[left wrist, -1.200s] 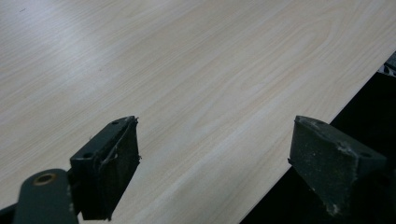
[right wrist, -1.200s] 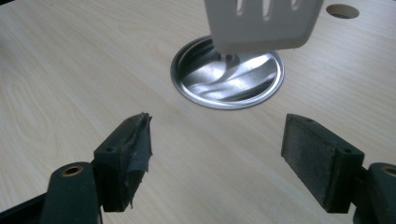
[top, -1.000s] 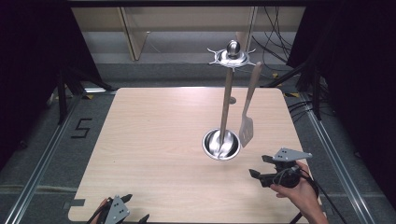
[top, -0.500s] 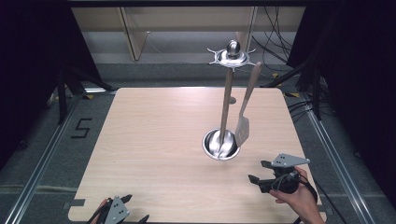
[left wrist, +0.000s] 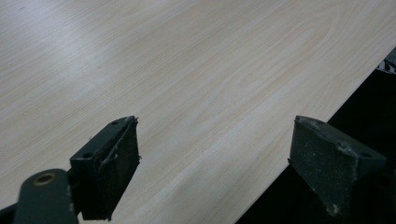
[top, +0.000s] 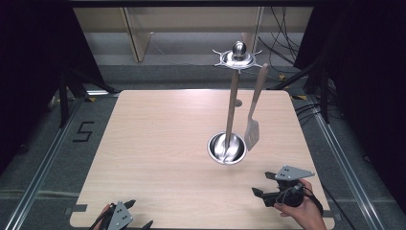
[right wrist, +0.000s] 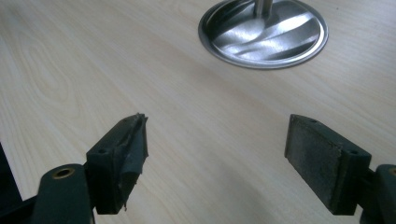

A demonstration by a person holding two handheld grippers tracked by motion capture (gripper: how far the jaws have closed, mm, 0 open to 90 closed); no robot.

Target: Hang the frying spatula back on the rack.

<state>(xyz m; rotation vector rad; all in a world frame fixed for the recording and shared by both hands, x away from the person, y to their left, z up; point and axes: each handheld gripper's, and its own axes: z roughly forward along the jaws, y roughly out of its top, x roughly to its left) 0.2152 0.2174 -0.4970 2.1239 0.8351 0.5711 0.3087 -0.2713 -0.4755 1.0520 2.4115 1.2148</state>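
Light wood-grain table (top: 158, 158), rounded corners, bare apart from one stand. It sits on grey carpeted floor (top: 43, 143) between metal rails (top: 344, 158); a "5" (top: 82, 131) is taped on the floor off the table's left edge. Dark curtains (top: 33, 57) on both sides, pale wooden shelving (top: 182, 24) at the back, loose cables (top: 287, 48) back right.

Utensil stand (top: 231, 100): round shiny steel base (top: 227, 148) right of table centre, upright post, spiked hanger ring with a ball on top. A spatula (top: 253, 117) with a wooden handle hangs from the ring, blade down, just beside the base on its right, clear of the table.

Right gripper (top: 268, 188) near the table's front right corner, held in a hand (top: 301, 211), jaws spread wide, nothing between them; the right gripper view has the steel base (right wrist: 264, 35) ahead and bare wood (right wrist: 93, 70) under the jaws.

Left gripper (top: 129, 218) at the front left edge, jaws also spread wide and empty; in the left gripper view one jaw is over the wood (left wrist: 187, 93), the other past the table edge over darkness.
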